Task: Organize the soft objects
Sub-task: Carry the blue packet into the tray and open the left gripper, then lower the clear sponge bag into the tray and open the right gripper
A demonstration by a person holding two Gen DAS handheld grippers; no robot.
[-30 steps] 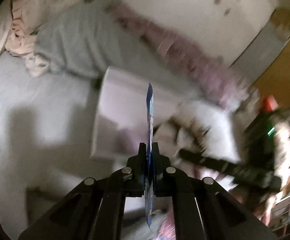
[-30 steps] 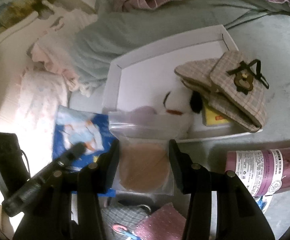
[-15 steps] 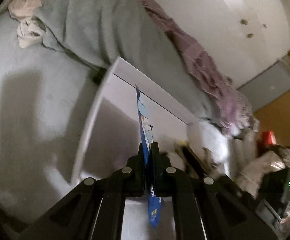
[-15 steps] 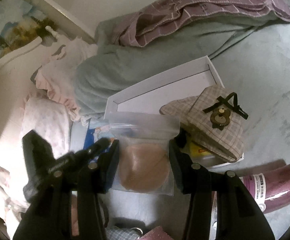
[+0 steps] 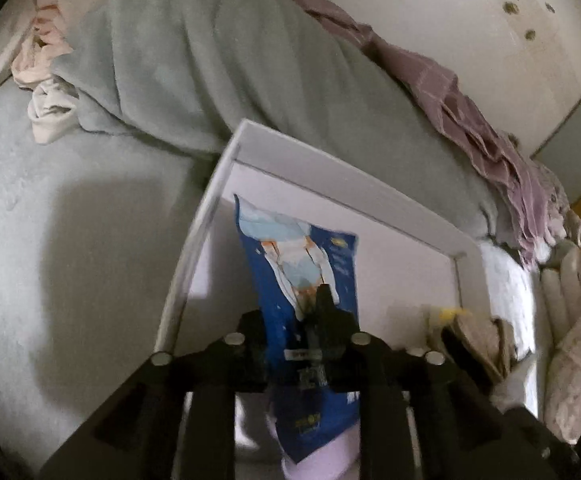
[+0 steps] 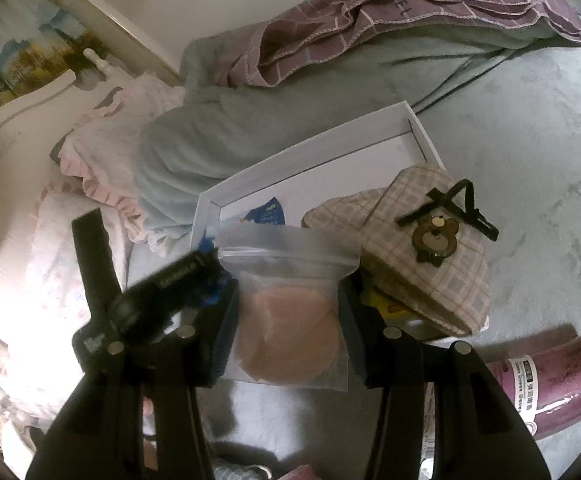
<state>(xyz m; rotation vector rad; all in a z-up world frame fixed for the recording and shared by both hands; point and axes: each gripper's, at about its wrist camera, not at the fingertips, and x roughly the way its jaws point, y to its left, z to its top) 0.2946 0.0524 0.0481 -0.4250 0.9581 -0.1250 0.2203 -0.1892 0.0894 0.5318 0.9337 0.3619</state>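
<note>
A white shallow box (image 5: 330,168) lies on the bed; it also shows in the right wrist view (image 6: 314,156). My left gripper (image 5: 296,320) has its fingers spread either side of a blue flat packet (image 5: 298,264) that lies tilted in the box's left part. My right gripper (image 6: 288,316) holds a clear zip bag with a beige pad (image 6: 290,320) between its fingers, above the box's near edge. A plaid pouch with a bear badge (image 6: 422,240) rests in the box's right part. The left gripper's body (image 6: 158,288) crosses the right wrist view.
A grey-green blanket (image 5: 194,56) and a purple checked blanket (image 6: 390,8) are heaped behind the box. Pink frilled cloth (image 6: 102,152) lies at left. A purple roll with a label (image 6: 550,384) lies at right on the grey sheet (image 6: 530,140).
My left gripper moved forward over the box and its fingers parted; the blue packet, held edge-on before, now lies flatter inside. My right gripper kept the zip bag and drew back slightly.
</note>
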